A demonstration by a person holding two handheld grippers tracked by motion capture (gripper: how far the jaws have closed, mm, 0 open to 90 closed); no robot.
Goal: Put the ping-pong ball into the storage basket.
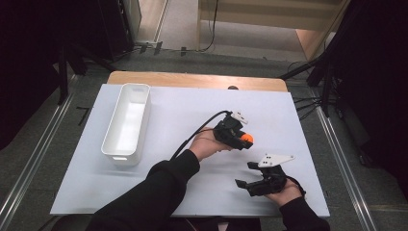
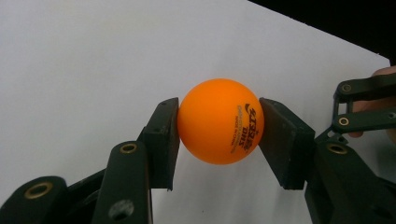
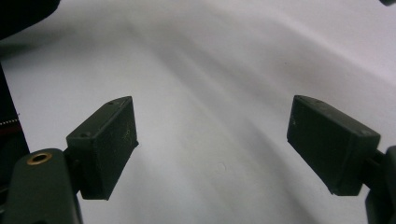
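An orange table-tennis ball (image 2: 220, 121) with dark print sits squeezed between the two black jaws of my left gripper (image 2: 219, 133). From above, the ball (image 1: 247, 138) shows at the tip of the left gripper (image 1: 243, 140), near the middle of the white table top (image 1: 183, 115). My right gripper (image 1: 246, 174) rests lower right, near the table's front edge, jaws wide apart. In the right gripper view the right gripper (image 3: 212, 140) has nothing between its pads but the white surface (image 3: 210, 70). Part of the right gripper (image 2: 362, 109) shows at the right edge of the left gripper view.
A long white bin (image 1: 126, 123) stands on the table's left side; nothing shows inside it. A wooden strip (image 1: 192, 79) runs along the table's far edge. Grey floor, dark stands and cables surround the table.
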